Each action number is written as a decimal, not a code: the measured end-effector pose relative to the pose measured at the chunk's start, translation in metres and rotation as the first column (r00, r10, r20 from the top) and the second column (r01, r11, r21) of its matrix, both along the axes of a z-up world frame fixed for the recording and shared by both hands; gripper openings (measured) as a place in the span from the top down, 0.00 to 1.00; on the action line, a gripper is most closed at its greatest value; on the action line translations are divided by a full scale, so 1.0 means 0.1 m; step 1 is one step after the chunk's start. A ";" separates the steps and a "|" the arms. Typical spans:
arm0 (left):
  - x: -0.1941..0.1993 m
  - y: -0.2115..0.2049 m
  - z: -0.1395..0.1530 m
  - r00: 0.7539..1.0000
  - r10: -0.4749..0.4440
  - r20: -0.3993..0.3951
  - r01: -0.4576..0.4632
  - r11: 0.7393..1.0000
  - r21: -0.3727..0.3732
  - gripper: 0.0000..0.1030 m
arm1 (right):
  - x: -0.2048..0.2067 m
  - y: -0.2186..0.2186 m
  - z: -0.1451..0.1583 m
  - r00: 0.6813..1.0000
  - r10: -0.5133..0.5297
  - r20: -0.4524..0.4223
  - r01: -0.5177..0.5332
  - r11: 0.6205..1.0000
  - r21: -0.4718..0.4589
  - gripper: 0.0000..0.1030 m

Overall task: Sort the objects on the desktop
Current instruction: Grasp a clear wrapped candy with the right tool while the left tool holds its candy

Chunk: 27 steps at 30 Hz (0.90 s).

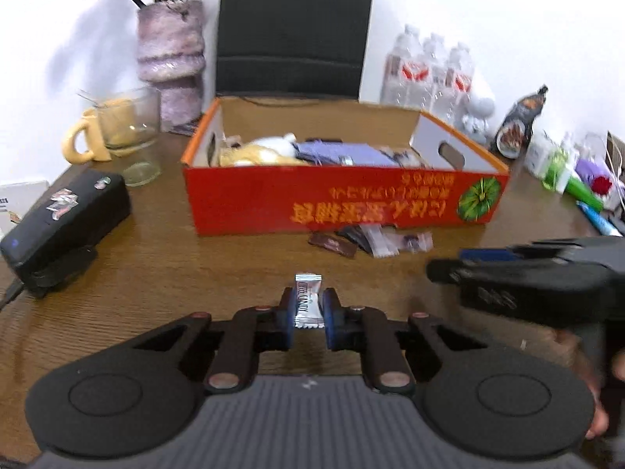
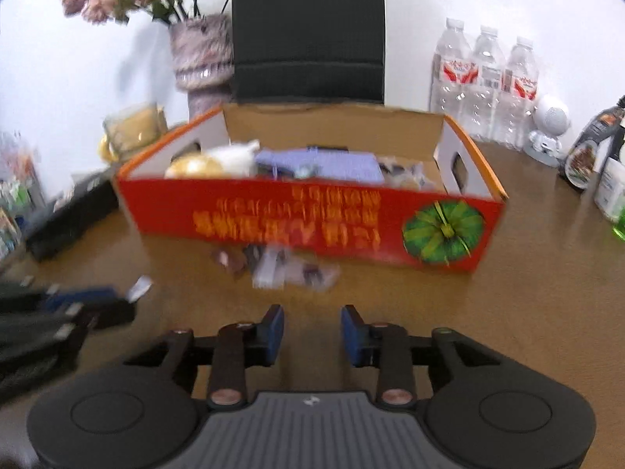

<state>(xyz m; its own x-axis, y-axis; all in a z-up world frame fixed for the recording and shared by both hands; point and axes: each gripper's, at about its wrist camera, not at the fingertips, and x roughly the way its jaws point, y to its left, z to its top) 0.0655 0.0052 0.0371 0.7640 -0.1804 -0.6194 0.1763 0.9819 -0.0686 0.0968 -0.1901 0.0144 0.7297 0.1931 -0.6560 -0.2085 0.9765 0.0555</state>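
- My left gripper point(image 1: 308, 306) is clamped on a small silver candy point(image 1: 308, 300) — the pads press its two flat sides, and the wrapper's long axis runs straight ahead along the fingers, one twisted end poking out past the tips.
- The red box point(image 1: 343, 199) lies dead ahead of that gripper on the wooden table point(image 1: 156, 273), its long side set across my line of approach, open top showing a yellowish bundle and a purple packet already inside.
- So the move turns on this: the candy must go forward and up over the near wall, which stands between the jaws and the hollow of the box. I judge the left hand is the one to do it, since it holds the piece.
- My right gripper point(image 2: 312, 330) has its jaws apart with nothing between them — bare table shows in the gap.
- Ahead of it and a little left, a loose heap of wrappers point(image 2: 281, 265) lies against the foot of the box; the right hand is the nearer one for those.
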 end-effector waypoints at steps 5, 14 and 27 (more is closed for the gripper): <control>-0.05 0.08 0.06 1.000 0.000 0.016 0.000 1.000 -0.003 0.86 | 0.17 0.07 -0.04 0.993 0.121 0.013 -0.118 0.983 -0.143 0.57; 0.04 0.14 -0.03 1.000 0.001 0.000 -0.001 1.000 -0.022 0.85 | 0.42 -0.04 -0.10 0.946 0.322 -0.019 -0.323 0.942 -0.097 0.57; 0.05 0.12 -0.08 1.000 -0.010 -0.005 0.010 1.000 -0.019 0.85 | -0.03 0.03 -0.11 0.861 0.509 0.009 -0.506 0.858 -0.089 0.76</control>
